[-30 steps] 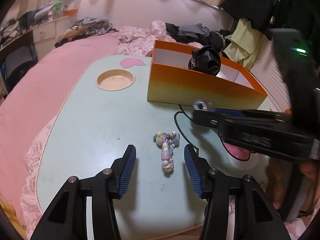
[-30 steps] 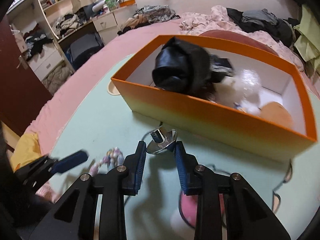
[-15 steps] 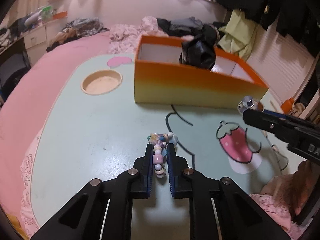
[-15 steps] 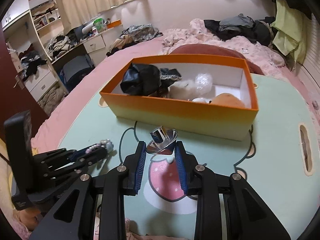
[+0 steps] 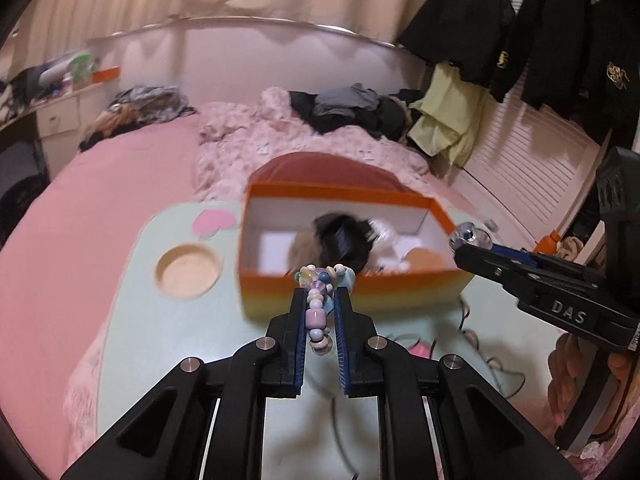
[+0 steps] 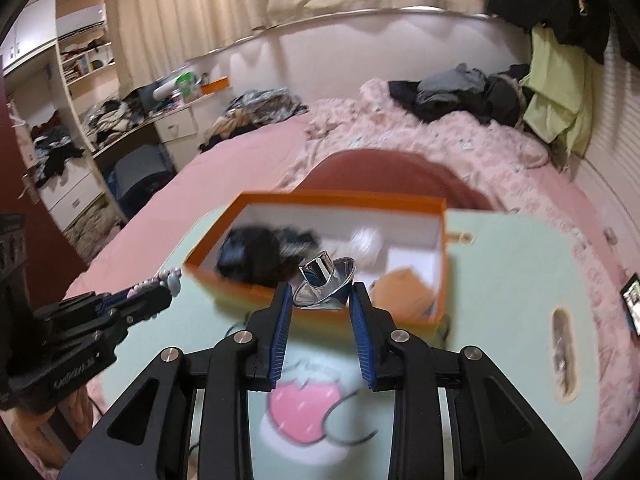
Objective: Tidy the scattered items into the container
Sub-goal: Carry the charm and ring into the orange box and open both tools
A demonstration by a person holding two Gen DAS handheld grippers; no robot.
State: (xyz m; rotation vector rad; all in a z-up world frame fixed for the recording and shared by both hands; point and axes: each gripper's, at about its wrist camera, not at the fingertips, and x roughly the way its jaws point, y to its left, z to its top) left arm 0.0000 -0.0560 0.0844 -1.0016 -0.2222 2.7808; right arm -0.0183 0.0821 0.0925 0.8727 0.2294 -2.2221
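My left gripper [image 5: 319, 300] is shut on a pastel bead bracelet [image 5: 318, 308] and holds it in the air in front of the orange box [image 5: 352, 292]. My right gripper [image 6: 322, 300] is shut on a shiny silver cone-shaped piece [image 6: 324, 286], lifted above the table near the box's [image 6: 400, 200] front wall. The box holds a black bundle [image 5: 340, 240], white items and an orange-brown item [image 6: 404, 284]. The right gripper also shows at the right of the left wrist view [image 5: 472, 248]; the left one shows at the left of the right wrist view [image 6: 160, 284].
The box stands on a mint-green low table [image 5: 180, 340] with a round cup recess [image 5: 188, 272], a pink heart [image 5: 214, 220] and a strawberry drawing [image 6: 304, 416]. A pink bed with heaped clothes [image 5: 352, 112] lies behind. Shelves and drawers [image 6: 72, 128] stand at left.
Both grippers have risen off the table and tilted up toward the box. The left gripper closed on the bracelet and lifted it. The right keeps its silver piece.
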